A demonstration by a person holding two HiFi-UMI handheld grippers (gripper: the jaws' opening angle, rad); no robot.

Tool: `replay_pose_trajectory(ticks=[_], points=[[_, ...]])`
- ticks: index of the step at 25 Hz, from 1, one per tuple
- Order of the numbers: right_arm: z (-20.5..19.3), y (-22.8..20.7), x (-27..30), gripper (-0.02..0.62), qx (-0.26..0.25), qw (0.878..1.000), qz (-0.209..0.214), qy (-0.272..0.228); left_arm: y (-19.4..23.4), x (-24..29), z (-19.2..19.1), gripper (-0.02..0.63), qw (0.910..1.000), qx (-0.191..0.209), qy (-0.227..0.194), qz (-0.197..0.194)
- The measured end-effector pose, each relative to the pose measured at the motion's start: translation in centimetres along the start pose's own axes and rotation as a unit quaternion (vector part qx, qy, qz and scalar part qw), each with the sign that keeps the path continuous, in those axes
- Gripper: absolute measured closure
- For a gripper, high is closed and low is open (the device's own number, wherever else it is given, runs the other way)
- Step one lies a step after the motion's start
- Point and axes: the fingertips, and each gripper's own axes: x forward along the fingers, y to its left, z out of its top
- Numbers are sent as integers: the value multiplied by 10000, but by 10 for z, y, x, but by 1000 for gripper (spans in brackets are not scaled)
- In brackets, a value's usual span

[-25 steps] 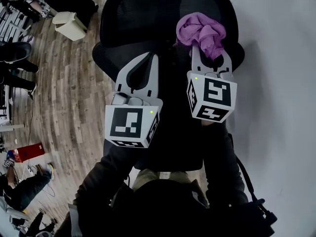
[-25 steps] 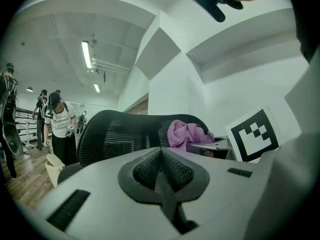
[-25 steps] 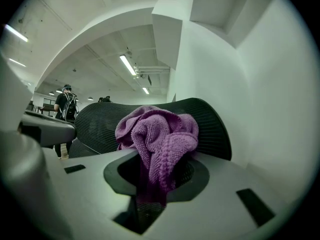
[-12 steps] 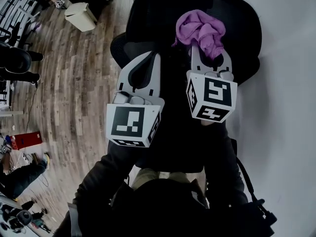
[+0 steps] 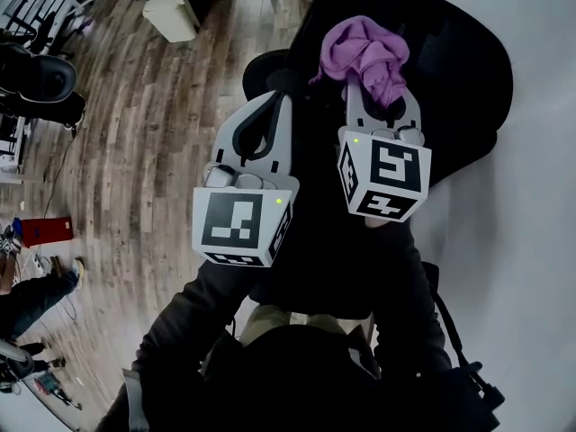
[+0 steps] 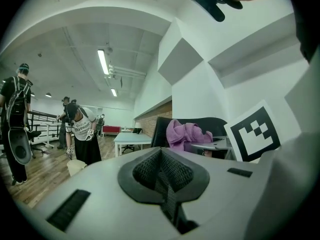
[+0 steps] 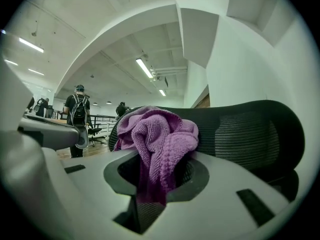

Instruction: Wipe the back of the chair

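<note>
The right gripper (image 5: 382,95) has its jaws closed on a bunched purple cloth (image 5: 364,52), which spills over the tips. Directly beyond the cloth, in the upper right of the head view, lies the black mesh chair back (image 5: 463,70) — in the right gripper view it spreads wide behind and to the right of the cloth. The left gripper (image 5: 275,106), jaws together on nothing, sits toward the chair's left edge, so the right one is better placed to press forward and sweep sideways.
</note>
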Motion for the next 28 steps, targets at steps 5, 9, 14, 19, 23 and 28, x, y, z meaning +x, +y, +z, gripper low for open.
replay_pose_trajectory(ticks=[5, 9, 14, 19, 23, 28], points=[[15, 25, 18, 497, -25, 9999, 164, 2, 29, -6, 10, 598, 9998, -49, -21, 165], [24, 46, 21, 497, -42, 9995, 305, -33, 47, -19, 17, 598, 9994, -62, -56, 343], [27, 73, 21, 497, -84, 9983, 550, -153, 59, -35, 15, 598, 9986, -7, -97, 514], [35, 81, 21, 497, -50, 9980, 592, -218, 70, -47, 22, 598, 9978, 41, -138, 647], [28, 84, 18, 497, -48, 9980, 577, -242, 70, -49, 15, 598, 9980, 35, -91, 631], [7, 87, 16, 497, -2, 9980, 621, -111, 64, -44, 3, 598, 9985, 37, -10, 548]])
